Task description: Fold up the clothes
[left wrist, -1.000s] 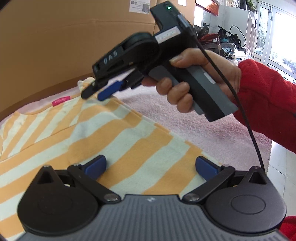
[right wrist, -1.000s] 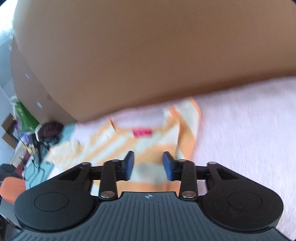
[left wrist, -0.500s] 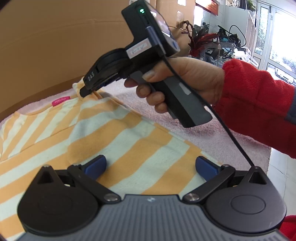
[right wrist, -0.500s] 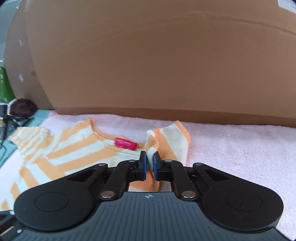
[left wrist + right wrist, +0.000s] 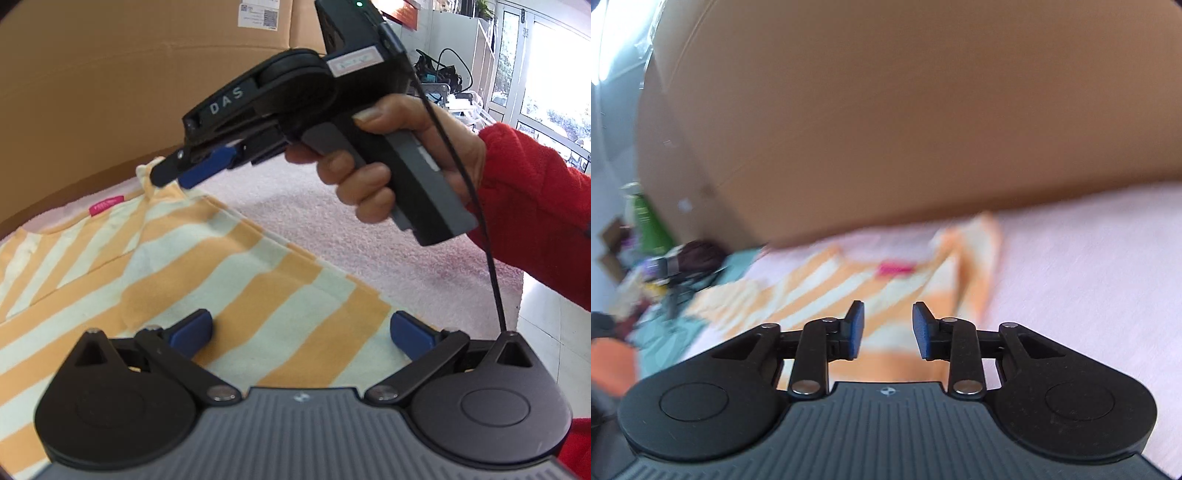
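An orange-and-white striped shirt lies flat on a pink towel, its pink neck label at the far left. My left gripper hovers open over the shirt's near hem with nothing between its pads. A hand in a red sleeve holds my right gripper just above the shirt's puckered far corner. The right wrist view is blurred; there the right gripper stands open above the shirt, holding nothing, with the label ahead.
A large cardboard box walls off the far side of the towel. The towel's right edge drops to a pale floor. Mixed clutter and teal cloth lie beyond the shirt's left end.
Half a second ago my right gripper was shut on the shirt's far corner; it has since opened, let the cloth go and lifted back. The left gripper has stayed put.
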The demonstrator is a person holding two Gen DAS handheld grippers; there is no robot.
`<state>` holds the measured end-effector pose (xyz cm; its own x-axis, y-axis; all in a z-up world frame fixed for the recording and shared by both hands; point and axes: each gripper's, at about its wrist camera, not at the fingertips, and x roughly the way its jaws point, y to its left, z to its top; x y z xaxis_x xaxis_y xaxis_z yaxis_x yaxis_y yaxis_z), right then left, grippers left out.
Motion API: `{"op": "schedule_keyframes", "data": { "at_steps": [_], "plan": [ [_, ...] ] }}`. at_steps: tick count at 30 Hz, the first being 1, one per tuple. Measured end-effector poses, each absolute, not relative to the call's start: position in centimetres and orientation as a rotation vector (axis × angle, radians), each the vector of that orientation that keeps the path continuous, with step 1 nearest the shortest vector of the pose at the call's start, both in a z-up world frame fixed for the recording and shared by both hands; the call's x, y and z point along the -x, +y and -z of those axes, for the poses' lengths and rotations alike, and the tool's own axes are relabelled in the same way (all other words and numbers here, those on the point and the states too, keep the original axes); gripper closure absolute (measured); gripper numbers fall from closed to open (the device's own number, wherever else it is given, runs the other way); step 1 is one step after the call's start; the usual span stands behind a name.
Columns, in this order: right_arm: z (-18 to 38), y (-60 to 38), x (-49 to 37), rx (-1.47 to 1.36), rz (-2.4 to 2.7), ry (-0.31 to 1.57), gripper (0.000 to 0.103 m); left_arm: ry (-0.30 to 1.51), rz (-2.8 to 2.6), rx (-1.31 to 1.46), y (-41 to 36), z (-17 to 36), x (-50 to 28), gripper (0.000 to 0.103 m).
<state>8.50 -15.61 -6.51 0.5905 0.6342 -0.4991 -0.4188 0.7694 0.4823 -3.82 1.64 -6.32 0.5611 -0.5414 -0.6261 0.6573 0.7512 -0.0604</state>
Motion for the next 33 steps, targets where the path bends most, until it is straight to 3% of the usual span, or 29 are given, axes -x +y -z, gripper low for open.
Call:
{"op": "schedule_keyframes", "data": {
  "at_steps": [1,3,4,10,12,13,14,17,21,22,24,26,27,31,33],
  "plan": [
    [6.8,-15.7,-8.4,-0.357,-0.65,0.734,0.069,0.669,0.718,-0.187,1.6,6.3,4.1,0.001],
    [7.4,-15.9,-8.4,-0.404,-0.685,0.779,0.096,0.668,0.733,-0.185,1.6,6.2,4.7,0.001],
    [7.4,-16.4,-8.5,-0.403,-0.607,0.748,0.097,0.667,0.74,-0.184,1.6,6.1,4.9,0.001],
    [7.5,-18.8,-3.1,-0.455,-0.627,0.726,0.084,0.663,0.785,-0.178,1.5,5.8,6.6,0.001],
    [7.6,-19.5,-1.2,-0.478,-0.672,0.729,0.071,0.661,0.799,-0.176,1.5,5.7,7.2,0.001],
    [7.7,-19.8,-0.2,-0.49,-0.694,0.73,0.073,0.66,0.807,-0.175,1.5,5.7,7.4,0.001],
    [7.7,-20.1,0.8,-0.502,-0.717,0.732,0.094,0.66,0.814,-0.174,1.4,5.6,7.7,0.001],
    [7.9,-21.2,3.8,-0.537,-0.785,0.735,0.079,0.667,0.815,-0.226,0.8,6.3,8.7,0.001],
    [8.1,-22.5,7.8,-0.583,-0.871,0.737,0.076,0.657,0.826,-0.274,1.1,6.6,10.5,0.001],
    [8.5,-22.9,8.7,-0.589,-0.855,0.73,0.076,0.657,0.837,-0.272,1.3,6.5,10.9,0.001],
    [9.2,-23.6,10.6,-0.601,-0.825,0.716,0.087,0.662,0.864,-0.265,1.7,6.4,11.6,0.001],
    [9.9,-24.2,12.4,-0.613,-0.794,0.702,0.085,0.656,0.887,-0.258,1.8,6.5,12.5,0.001],
    [10.2,-24.5,13.3,-0.619,-0.785,0.694,0.076,0.66,0.892,-0.253,1.6,6.5,12.7,0.001],
    [10.2,-23.1,14.8,-0.58,-0.86,0.658,0.075,0.645,0.904,-0.273,0.4,6.8,14.1,0.001],
    [10.5,-22.4,15.4,-0.503,-0.838,0.662,0.09,0.631,0.899,-0.286,0.2,7.0,14.9,0.001]
  ]
}}
